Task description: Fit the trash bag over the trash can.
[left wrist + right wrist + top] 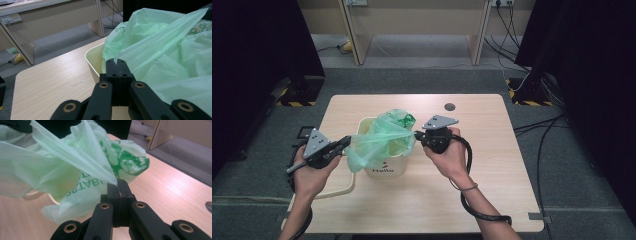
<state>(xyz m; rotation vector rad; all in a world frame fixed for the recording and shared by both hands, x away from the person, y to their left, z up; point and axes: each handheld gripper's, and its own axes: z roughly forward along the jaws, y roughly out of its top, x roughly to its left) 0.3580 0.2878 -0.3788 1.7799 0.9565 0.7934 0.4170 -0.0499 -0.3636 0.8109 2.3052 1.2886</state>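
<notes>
Left claw point(346, 142) pinching green bag point(384, 135) edge | right claw point(418, 135) pinching opposite edge | bag stretched crosswise above bin point(387, 167) on bench point(492, 150)

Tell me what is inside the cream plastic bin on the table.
A thin green plastic bag sits in the cream plastic bin and spills over its rim, stretched between both hand-held grippers. The bag covers the bin's inside, so anything beneath it cannot be seen.

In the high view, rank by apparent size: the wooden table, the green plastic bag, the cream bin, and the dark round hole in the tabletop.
1. wooden table
2. green plastic bag and cream bin: unsure, since the bag hides much of the bin
3. dark round hole
</notes>
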